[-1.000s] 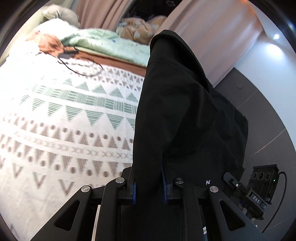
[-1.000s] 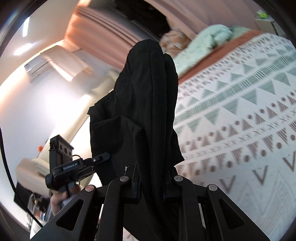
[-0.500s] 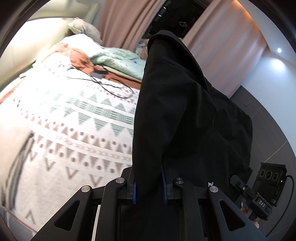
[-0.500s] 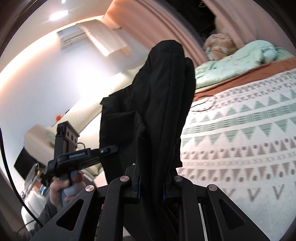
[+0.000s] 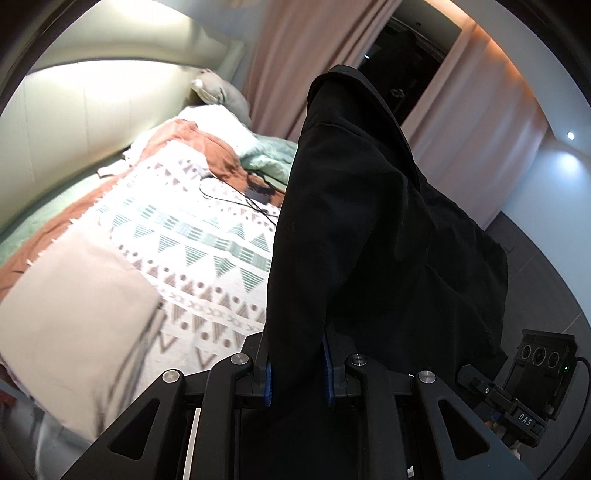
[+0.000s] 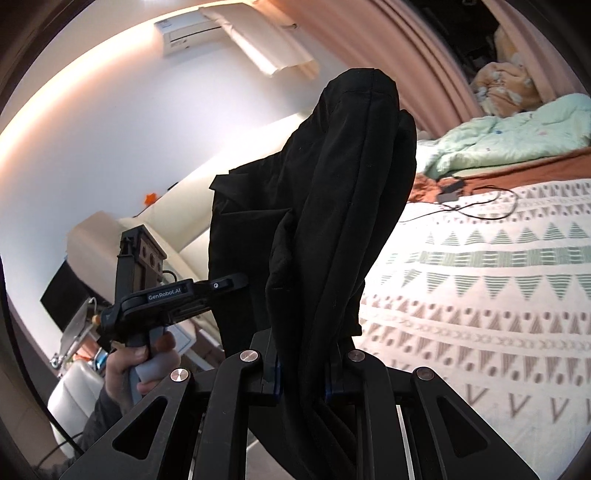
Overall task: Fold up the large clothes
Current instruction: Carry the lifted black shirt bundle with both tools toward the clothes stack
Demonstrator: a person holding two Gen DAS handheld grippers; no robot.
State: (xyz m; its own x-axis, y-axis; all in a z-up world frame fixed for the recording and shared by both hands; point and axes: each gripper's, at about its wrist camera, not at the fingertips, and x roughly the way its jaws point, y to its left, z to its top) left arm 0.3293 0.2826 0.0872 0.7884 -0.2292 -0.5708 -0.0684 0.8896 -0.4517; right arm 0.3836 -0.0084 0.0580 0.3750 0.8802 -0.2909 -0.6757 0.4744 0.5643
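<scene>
Compared with a second ago, both views take in more of the room: the headboard wall and a beige folded cloth (image 5: pixel 74 306) now show in the left view, and the air conditioner (image 6: pixel 192 29) in the right view. The black garment (image 5: pixel 354 221) hangs the same way, lifted clear above the patterned bedspread (image 5: pixel 207 251).

The left gripper (image 5: pixel 297 373) pinches a bunched fold of the garment between its blue pads; the right gripper (image 6: pixel 301 380) likewise clamps a thick gather.

In the right view, "GenRobot.AI" reads along the left gripper's body, gripped by a hand (image 6: pixel 136 373). In the left view, "DAS" shows on the other gripper.

Both grippers tilt slightly downward.
</scene>
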